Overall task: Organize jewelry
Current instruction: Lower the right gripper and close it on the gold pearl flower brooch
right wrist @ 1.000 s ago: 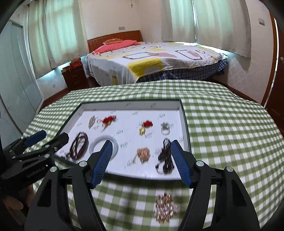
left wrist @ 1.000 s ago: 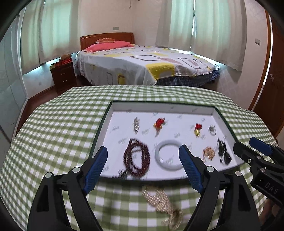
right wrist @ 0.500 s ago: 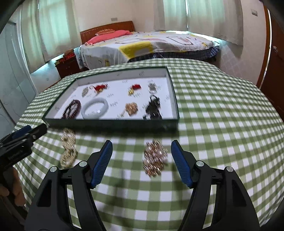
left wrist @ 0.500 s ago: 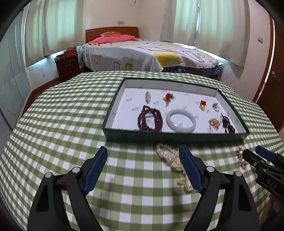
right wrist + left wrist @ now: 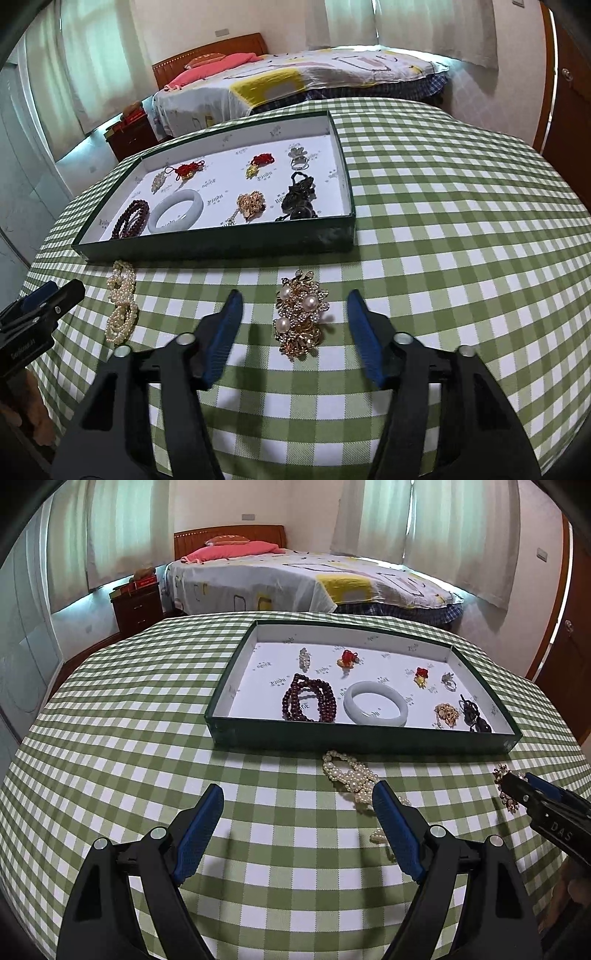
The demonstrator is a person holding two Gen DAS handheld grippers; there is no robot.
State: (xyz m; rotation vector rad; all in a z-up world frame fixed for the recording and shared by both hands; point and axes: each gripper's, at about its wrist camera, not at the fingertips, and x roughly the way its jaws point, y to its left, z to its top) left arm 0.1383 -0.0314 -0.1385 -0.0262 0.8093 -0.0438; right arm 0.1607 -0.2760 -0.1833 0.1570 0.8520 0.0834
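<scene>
A green-walled jewelry tray (image 5: 362,734) (image 5: 221,242) with a white floor holds a dark red bead bracelet (image 5: 309,698), a white bangle (image 5: 376,708), red charms, a ring, a gold piece and a black piece. A pearl strand (image 5: 351,777) (image 5: 120,306) lies on the cloth in front of the tray. A gold pearl brooch (image 5: 301,319) (image 5: 506,786) lies to its right. My left gripper (image 5: 297,814) is open, the pearl strand just beyond its right finger. My right gripper (image 5: 293,325) is open with the brooch between its fingers.
A green checked cloth (image 5: 129,709) covers the round table. A bed (image 5: 295,579), a nightstand (image 5: 136,605) and curtained windows stand beyond it. A wooden door (image 5: 569,638) is at the right.
Both grippers have pulled back and down from over the tray to the cloth in front of it. The pearl strand and the brooch now sit close to the fingers.
</scene>
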